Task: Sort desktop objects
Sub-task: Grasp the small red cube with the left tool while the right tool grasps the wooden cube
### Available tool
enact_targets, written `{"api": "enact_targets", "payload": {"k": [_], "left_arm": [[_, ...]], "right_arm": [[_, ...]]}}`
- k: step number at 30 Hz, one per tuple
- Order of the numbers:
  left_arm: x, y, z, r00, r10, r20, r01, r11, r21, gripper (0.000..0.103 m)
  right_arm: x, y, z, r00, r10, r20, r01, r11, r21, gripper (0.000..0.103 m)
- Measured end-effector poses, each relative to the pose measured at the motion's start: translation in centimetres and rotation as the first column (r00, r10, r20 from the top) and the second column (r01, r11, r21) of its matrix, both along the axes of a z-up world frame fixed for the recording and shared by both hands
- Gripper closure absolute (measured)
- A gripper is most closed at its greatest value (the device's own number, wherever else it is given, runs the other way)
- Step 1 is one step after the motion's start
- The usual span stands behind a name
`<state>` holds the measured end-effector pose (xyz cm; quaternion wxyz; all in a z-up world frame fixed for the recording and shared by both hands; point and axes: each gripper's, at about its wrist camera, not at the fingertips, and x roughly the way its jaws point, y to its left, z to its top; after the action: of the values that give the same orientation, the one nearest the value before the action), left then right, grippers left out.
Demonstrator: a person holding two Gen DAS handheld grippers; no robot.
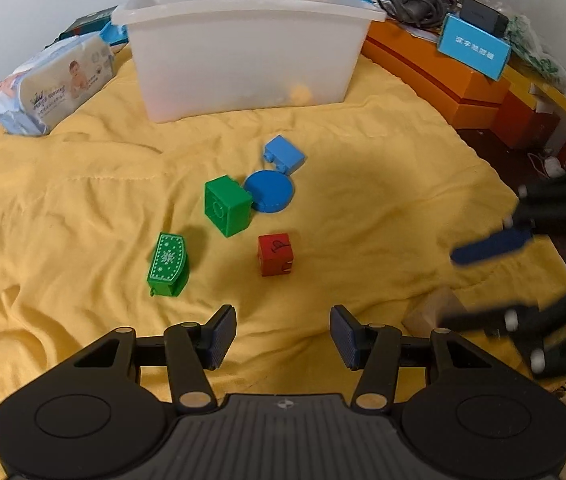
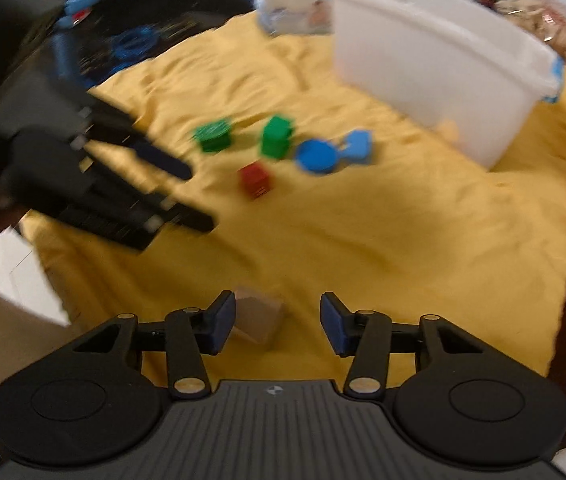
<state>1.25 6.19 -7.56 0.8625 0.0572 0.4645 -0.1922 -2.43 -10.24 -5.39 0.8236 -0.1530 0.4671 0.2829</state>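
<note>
On the yellow cloth (image 1: 83, 208) lie a red cube (image 1: 275, 254), a green square block (image 1: 227, 205), a green patterned block (image 1: 168, 264), a blue round disc (image 1: 269, 191) and a light blue block (image 1: 285, 153). A tan wooden block (image 2: 259, 319) lies just in front of my right gripper (image 2: 279, 320), near its left finger. My left gripper (image 1: 283, 336) is open and empty, short of the red cube. My right gripper is open and also shows blurred at the right in the left wrist view (image 1: 483, 284). A white plastic bin (image 1: 243, 40) stands behind the blocks.
A pack of baby wipes (image 1: 53, 84) lies left of the bin. Orange boxes (image 1: 443, 76) and a blue card (image 1: 473, 46) line the right side, with cables and clutter behind. White paper (image 2: 15, 276) sits at the cloth's near left edge.
</note>
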Motion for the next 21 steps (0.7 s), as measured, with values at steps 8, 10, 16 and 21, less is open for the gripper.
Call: {"api": "enact_targets", "payload": {"k": [8, 10, 16, 21], "left_arm": [[1.4, -0.2, 0.3, 0.999, 0.017, 0.029, -0.016, 0.999, -0.035, 0.047], [2.3, -0.8, 0.0, 0.999, 0.003, 0.041, -0.002, 1.0, -0.02, 0.048], [3.7, -2.4, -0.8, 0.999, -0.026, 0.046, 0.026, 1.0, -0.001, 0.05], [3.7, -2.7, -1.4, 0.999, -0.048, 0.023, 0.047, 0.999, 0.014, 0.081]], "right_arm": [[-0.2, 1.5, -1.6, 0.997, 0.039, -0.073, -0.039, 0.999, 0.006, 0.066], [-0.2, 1.6, -1.5, 0.997, 0.042, -0.069, -0.042, 0.999, -0.001, 0.067], [0.0, 0.7, 0.0, 0.996, -0.032, 0.084, 0.037, 0.997, -0.063, 0.071], [1.4, -0.2, -1.1, 0.993, -0.077, 0.088, 0.083, 0.994, -0.066, 0.07]]}}
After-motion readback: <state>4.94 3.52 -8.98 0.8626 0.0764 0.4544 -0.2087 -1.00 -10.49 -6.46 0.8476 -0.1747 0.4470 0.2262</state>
